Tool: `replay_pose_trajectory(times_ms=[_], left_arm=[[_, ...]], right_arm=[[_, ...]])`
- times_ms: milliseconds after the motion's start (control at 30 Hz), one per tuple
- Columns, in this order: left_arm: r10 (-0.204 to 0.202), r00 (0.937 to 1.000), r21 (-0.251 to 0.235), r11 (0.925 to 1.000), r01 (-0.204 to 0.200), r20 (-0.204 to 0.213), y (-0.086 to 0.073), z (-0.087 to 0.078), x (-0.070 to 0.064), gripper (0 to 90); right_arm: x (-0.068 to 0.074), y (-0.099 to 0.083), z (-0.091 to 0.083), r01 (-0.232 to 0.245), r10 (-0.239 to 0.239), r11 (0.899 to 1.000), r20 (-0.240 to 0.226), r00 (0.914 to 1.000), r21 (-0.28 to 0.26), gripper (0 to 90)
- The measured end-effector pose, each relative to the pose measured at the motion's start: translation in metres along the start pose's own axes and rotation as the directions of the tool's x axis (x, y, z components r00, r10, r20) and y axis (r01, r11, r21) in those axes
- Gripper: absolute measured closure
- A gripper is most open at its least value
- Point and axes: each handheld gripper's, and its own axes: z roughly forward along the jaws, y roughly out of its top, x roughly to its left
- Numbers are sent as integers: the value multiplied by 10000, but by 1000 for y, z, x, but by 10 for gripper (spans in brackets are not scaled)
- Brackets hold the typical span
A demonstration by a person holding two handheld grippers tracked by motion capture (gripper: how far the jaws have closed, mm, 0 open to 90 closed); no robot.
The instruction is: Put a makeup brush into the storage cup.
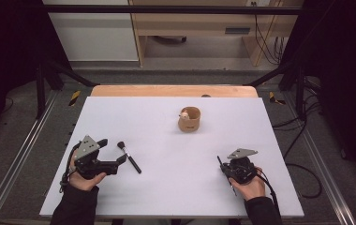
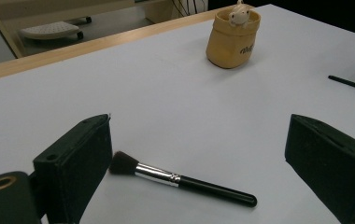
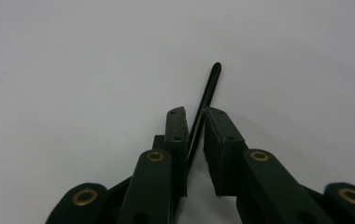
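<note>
1. Two hand-held grippers, one per hand: left hand-held gripper (image 1: 113, 157) at the bench's near-left, right hand-held gripper (image 1: 222, 165) at near-right, well apart
2. Left hand-held gripper: jaws wide, holding nothing; in the left gripper view the makeup brush lies on the bench between and just ahead of the two black jaws
3. One makeup brush (image 2: 180, 179): dark bristles, silver ferrule, black handle, flat on the white bench (image 1: 157, 136); bristle end close to one jaw, cannot tell if touching
4. Right hand-held gripper: jaws narrow, closed on one thin black stick (image 3: 206, 100); the stick sticks out past the jaw tips, over the bench
5. What kind of tool the thin black stick is, cannot tell; its other end is hidden by the jaws
6. One tan pouch-shaped holder (image 1: 189, 119) upright at mid-bench, farther back, well apart from both grippers
7. One small pale figure (image 2: 237, 14) at the holder's rim
8. Two hands (image 1: 85, 180), dark sleeves, entering from the near edge
</note>
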Motion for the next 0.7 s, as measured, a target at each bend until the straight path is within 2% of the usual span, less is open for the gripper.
replay_pose_trajectory(times_ms=[267,367,400,433,500,633,700], left_arm=[[2,10000,15,10000,-2,26,0,0,0,69],[-5,10000,10,10000,5,37,0,0,0,69],[1,10000,14,10000,-1,36,0,0,0,69],[-6,10000,10,10000,6,37,0,0,-1,69],[2,10000,1,10000,-2,48,0,0,-1,69],[20,10000,-1,10000,-20,65,0,0,-1,69],[22,10000,2,10000,-22,66,0,0,-1,69]], right_arm=[[0,1,0,-79,79,10000,-47,10000,-28,828],[-1,1,1,8,-9,9999,-114,9999,-117,847],[-2,1,1,187,-191,9997,-240,9995,-147,848],[-1,1,1,112,-115,9999,-266,9996,-120,848],[-1,1,1,273,-276,9996,-349,9990,-96,848],[-1,1,1,164,-168,9998,-396,9991,-99,842],[0,1,1,213,-216,9997,-361,9991,-73,809]])
